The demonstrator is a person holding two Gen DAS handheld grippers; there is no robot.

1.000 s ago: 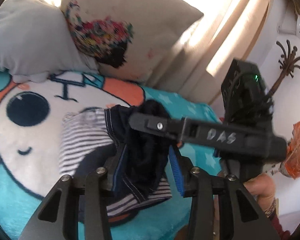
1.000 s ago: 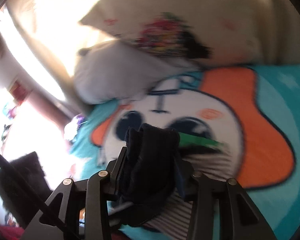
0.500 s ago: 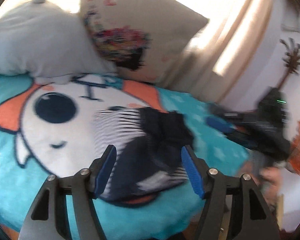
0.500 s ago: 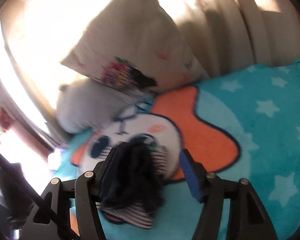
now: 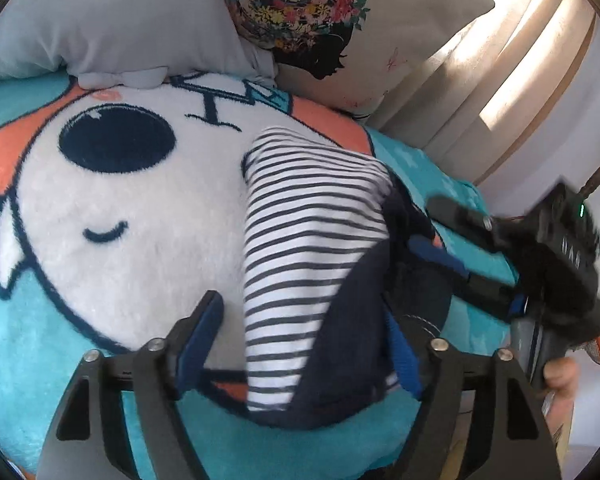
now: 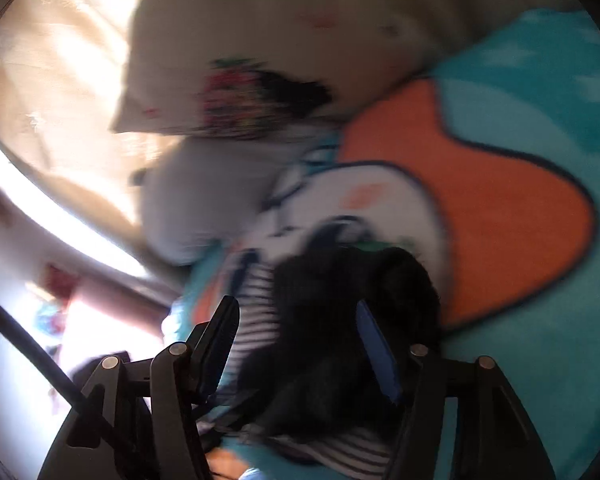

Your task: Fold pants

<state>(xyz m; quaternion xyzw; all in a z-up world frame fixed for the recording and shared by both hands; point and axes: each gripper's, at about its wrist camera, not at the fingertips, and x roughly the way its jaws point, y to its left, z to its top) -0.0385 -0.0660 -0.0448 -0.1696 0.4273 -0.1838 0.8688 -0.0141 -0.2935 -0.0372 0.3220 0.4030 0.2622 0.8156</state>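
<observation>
The pants (image 5: 316, 248) are small, white with navy stripes and dark navy panels, and lie folded in a bundle on the blanket. My left gripper (image 5: 304, 332) is open, its blue-padded fingers (image 5: 202, 332) straddling the near end of the bundle without pinching it. My right gripper (image 6: 296, 340) is open too, low over the dark part of the pants (image 6: 340, 312); this view is blurred. The right gripper also shows in the left wrist view (image 5: 452, 236), at the bundle's right edge.
The pants rest on a teal, white and orange cartoon blanket (image 5: 100, 208). A grey pillow (image 5: 108, 16) and a cream flower-print pillow (image 5: 340, 32) lie at the far side. Curtains (image 5: 500, 72) hang behind. The bed's edge is near my left gripper.
Both grippers were shut on the dark cloth a second ago and have opened, letting it drop onto the bundle. The left gripper has come lower and closer to the pants.
</observation>
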